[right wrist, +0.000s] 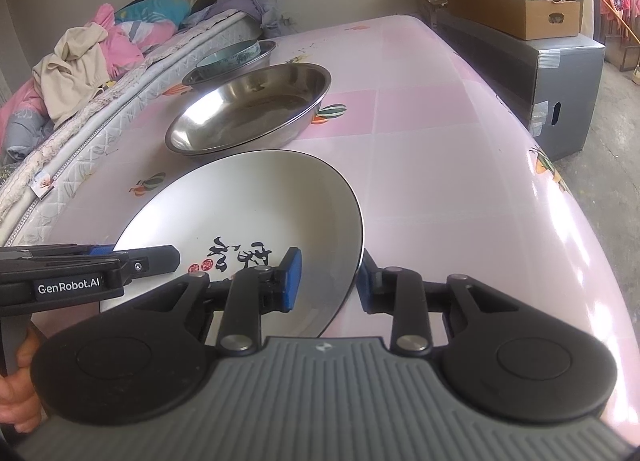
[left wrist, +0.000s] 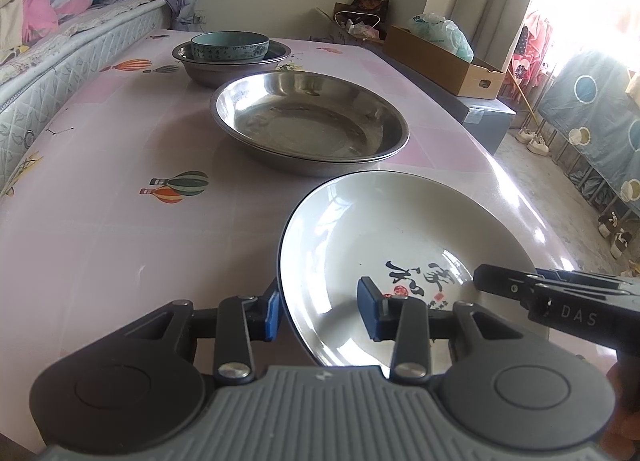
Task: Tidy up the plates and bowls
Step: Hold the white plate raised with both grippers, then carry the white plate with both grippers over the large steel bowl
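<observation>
A white plate with black calligraphy (left wrist: 384, 237) (right wrist: 256, 217) sits near the table's front edge. My left gripper (left wrist: 322, 313) straddles its left rim, one pad outside and one inside, jaws apart with a gap to the rim. My right gripper (right wrist: 330, 281) straddles its right rim the same way. Beyond the plate stands a wide steel dish (left wrist: 310, 121) (right wrist: 252, 109). Farther back a teal bowl (left wrist: 230, 45) (right wrist: 232, 55) rests inside a steel bowl (left wrist: 224, 69) (right wrist: 224, 71).
The table has a pink cloth with balloon prints (left wrist: 120, 181) (right wrist: 440, 149). A bed with piled clothes (left wrist: 60, 21) (right wrist: 100, 61) runs along its left side. A cardboard box (left wrist: 440, 57) (right wrist: 516, 13) on a dark crate stands beyond the right edge.
</observation>
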{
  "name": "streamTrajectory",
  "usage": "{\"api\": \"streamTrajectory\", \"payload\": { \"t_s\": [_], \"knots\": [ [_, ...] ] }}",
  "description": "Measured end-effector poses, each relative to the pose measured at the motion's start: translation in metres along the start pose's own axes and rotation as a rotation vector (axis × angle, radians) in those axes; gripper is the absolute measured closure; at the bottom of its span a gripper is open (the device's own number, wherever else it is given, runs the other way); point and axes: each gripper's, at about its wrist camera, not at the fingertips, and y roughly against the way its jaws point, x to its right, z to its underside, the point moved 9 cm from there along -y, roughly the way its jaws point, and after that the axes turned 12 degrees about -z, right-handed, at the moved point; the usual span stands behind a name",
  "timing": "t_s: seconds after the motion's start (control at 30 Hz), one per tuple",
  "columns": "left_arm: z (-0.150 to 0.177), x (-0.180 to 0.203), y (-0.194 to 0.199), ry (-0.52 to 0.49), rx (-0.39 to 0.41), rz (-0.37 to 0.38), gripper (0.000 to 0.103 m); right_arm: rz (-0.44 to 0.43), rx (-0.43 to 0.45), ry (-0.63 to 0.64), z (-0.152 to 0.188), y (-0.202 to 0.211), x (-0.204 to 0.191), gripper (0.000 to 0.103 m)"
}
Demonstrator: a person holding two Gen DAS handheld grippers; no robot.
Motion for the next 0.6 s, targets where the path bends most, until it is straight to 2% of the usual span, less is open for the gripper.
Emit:
{"api": "streamTrajectory", "payload": {
  "t_s": [0.6],
  "knots": [
    [-0.0024,0.0021,0.0083,0.01,0.017,0.006,0.064,0.007,0.013,0.004,-0.0017,0.0058,-0.0013,0.074]
  ]
}}
